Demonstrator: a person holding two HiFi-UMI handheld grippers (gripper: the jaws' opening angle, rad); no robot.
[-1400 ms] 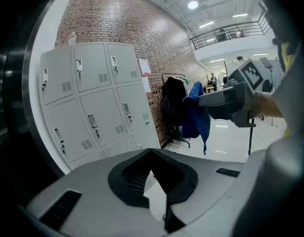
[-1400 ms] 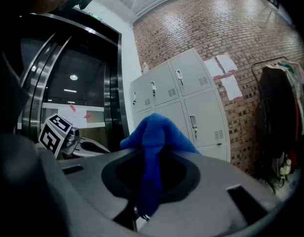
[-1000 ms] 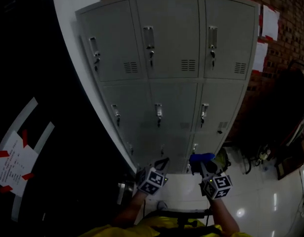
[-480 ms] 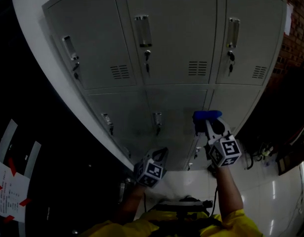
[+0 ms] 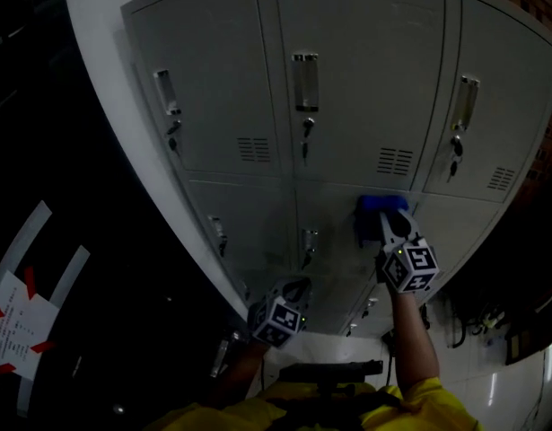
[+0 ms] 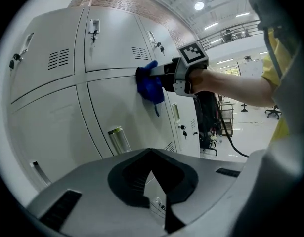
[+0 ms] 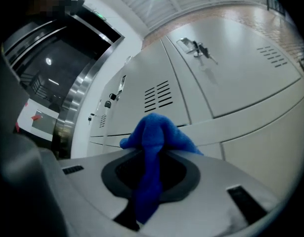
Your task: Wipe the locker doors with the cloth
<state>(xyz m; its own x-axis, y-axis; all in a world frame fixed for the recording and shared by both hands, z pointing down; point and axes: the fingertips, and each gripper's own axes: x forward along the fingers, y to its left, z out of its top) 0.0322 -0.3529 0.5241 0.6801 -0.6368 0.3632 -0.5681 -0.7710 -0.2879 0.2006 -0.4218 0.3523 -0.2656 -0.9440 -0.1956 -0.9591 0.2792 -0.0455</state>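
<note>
2 grippers reach forward from yellow sleeves (image 5: 410, 407) at the bottom of the head view. The left gripper (image 5: 292, 287) hangs low and nearest the body, apart from the lockers; in its own view the dark jaws meet at their tips with nothing between them. The right gripper (image 5: 389, 221) is raised higher on an outstretched forearm (image 5: 408, 330), its marker cube facing the head camera. Its jaws are clamped on a blue cloth (image 5: 376, 210): in the right gripper view 1 fold runs down between the jaws and the rest bunches over their tips.

The cloth is pressed flat against the grey locker doors (image 5: 365, 79), at the seam where the top row meets the middle row. It sits on the centre column, toward that column's right edge, touching the upper right corner of the middle centre door (image 5: 334, 232). The left gripper view shows the same contact from the side, with a tail of cloth drooping below the bunch.

3 columns of doors rise past the cloth. Each top door has an upright handle (image 5: 304, 81), a key (image 5: 306, 131) hanging below it, and vent slots (image 5: 395, 161) near its lower right corner.

Left of the lockers, in the dark, a white sheet (image 5: 13, 305) is fixed with red tape. Above the lockers, the left gripper view shows a brick wall (image 6: 132, 1).
</note>
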